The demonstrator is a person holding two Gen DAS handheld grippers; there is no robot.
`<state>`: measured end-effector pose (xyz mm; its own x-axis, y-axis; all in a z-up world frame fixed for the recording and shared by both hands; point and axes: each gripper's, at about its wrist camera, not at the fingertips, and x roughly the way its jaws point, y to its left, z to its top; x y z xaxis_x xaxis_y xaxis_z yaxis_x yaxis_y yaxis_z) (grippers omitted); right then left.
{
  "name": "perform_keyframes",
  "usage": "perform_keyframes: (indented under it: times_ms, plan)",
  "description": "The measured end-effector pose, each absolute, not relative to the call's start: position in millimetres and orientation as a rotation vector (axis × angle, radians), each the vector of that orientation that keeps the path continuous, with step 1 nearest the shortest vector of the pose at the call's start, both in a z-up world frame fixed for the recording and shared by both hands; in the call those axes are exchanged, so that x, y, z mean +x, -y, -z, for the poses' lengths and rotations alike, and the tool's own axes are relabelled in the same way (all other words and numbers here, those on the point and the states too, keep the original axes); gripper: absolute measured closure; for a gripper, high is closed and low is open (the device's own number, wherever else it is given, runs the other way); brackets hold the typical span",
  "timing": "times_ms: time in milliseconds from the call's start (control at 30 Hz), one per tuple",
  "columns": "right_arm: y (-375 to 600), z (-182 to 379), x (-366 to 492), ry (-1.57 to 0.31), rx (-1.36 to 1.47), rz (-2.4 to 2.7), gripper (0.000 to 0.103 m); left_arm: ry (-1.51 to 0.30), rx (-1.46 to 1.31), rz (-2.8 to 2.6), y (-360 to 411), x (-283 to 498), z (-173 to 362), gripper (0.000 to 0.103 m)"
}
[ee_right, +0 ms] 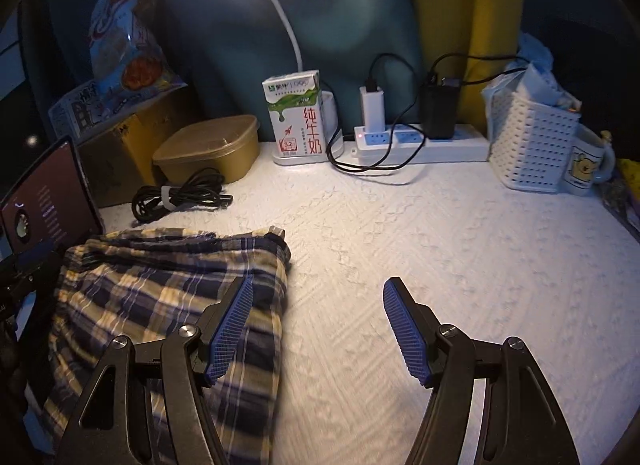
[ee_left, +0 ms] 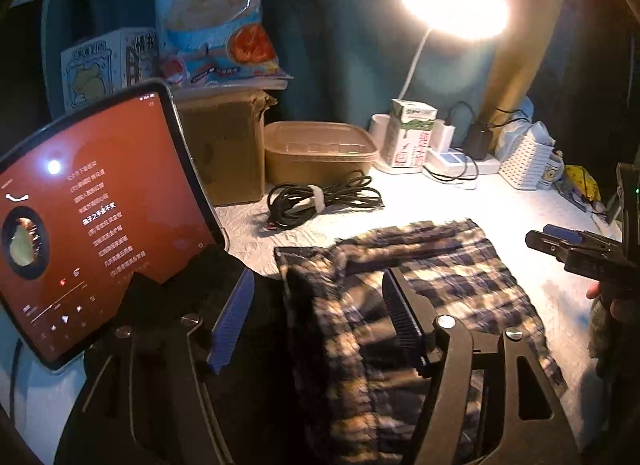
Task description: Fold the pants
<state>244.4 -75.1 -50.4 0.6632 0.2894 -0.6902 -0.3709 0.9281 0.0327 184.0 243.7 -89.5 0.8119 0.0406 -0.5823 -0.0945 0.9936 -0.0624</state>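
Both claws released: left claw (ee_left: 320, 329) over plaid pants (ee_left: 420, 265), right claw (ee_right: 320, 329) beside them. Risk: a shallow pinch drops layers, fold skews on bench (ee_right: 440, 245).

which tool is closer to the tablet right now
Left. The left tool is right beside the tablet, over the pants. The right tool is past the pants' far edge.

A lived-in home desk. A milk carton (ee_right: 298, 115), shrimp-chip bag (ee_left: 216, 13), tablet (ee_left: 92, 217) and lit lamp (ee_left: 454, 1) crowd it.
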Motion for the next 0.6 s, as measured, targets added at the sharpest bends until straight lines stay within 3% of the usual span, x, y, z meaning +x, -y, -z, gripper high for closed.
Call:
perform_keyframes:
  times_ms: [600]
  plan:
    - [127, 17, 162, -0.683, -0.118, -0.360, 0.033, -0.574, -0.034, -0.024, -170, 119, 81, 0.035]
